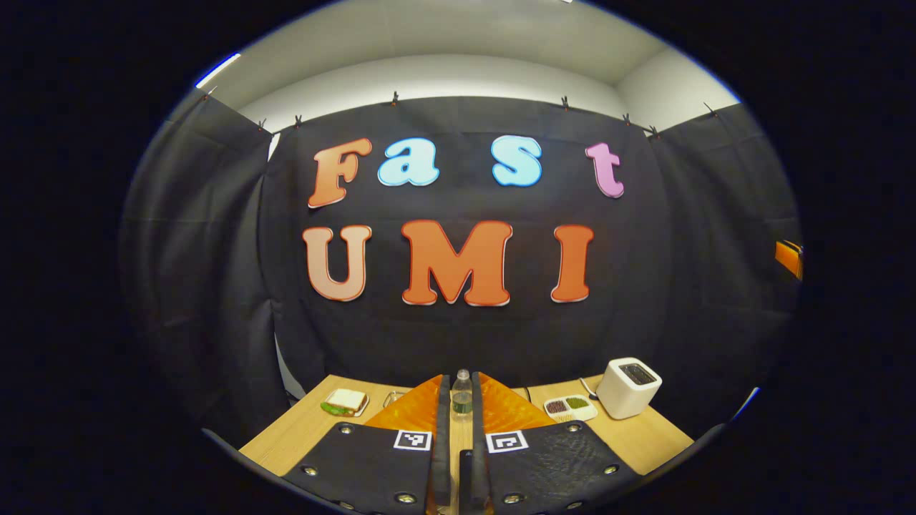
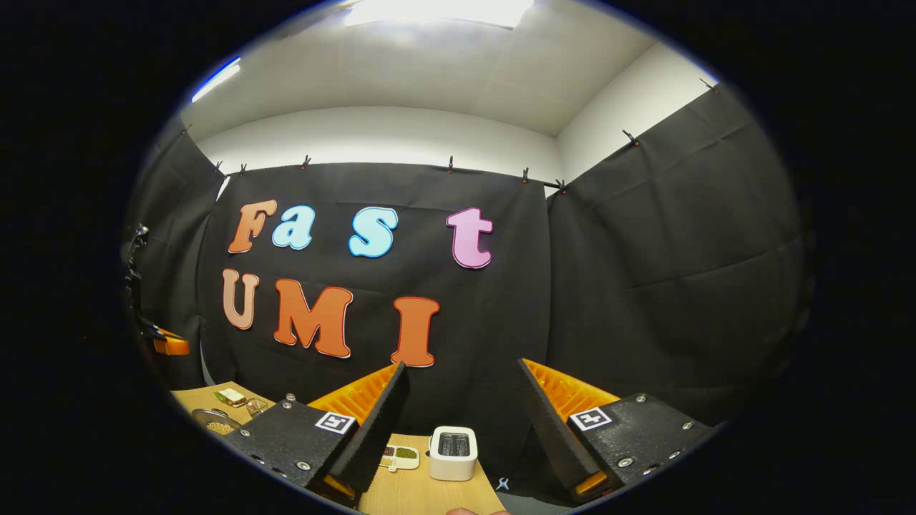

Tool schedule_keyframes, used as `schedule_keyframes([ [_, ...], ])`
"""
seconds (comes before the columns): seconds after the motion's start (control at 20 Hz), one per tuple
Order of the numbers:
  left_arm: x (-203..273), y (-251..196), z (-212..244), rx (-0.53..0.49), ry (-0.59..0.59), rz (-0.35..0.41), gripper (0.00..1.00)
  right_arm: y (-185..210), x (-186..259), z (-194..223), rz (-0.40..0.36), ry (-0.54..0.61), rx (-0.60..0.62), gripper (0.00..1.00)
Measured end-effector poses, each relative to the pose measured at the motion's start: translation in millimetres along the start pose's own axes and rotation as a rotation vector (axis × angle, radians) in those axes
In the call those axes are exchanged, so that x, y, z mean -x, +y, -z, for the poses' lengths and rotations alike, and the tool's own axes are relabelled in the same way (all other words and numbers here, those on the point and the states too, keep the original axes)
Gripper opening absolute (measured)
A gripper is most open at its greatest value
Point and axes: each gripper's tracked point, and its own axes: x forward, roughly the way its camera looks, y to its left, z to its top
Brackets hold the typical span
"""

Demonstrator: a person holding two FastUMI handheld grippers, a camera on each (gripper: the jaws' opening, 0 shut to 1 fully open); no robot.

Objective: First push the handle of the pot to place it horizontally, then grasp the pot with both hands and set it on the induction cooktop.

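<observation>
In the right gripper view a round grey vessel [image 2: 212, 422] with yellowish contents sits at the table's left edge; it may be the pot, and its handle is hidden. My right gripper [image 2: 461, 365] is held high and open, with nothing between its fingers, well to the right of the vessel. In the left gripper view my left gripper [image 1: 461, 379] is raised above the wooden table [image 1: 300, 429], its fingers almost together and holding nothing. An orange part of the other gripper [image 1: 789, 257] shows far right, and the left gripper [image 2: 168, 345] shows at the far left.
A white toaster [image 1: 628, 386] [image 2: 453, 452] stands at the back right of the table. Beside it lies a small compartment tray [image 1: 570, 408] [image 2: 401, 455]. A water bottle [image 1: 461, 395] stands at the back centre. A sandwich on a plate [image 1: 346, 402] [image 2: 230, 395] is at the left.
</observation>
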Motion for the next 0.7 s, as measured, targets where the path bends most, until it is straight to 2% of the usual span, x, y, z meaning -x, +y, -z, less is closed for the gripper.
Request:
schedule_keyframes([
  [0.25,3,7,66,-0.018,0.207,-0.024,0.03,-1,-3,12,-0.015,0.015,-0.012,0.93],
  [0.45,12,16,125,-0.022,0.396,-0.01,0.04,7,-6,20,-0.023,0.029,-0.011,0.93],
  [0.7,26,36,189,-0.056,0.599,0.015,0.04,37,-12,34,-0.035,0.061,-0.044,0.93],
])
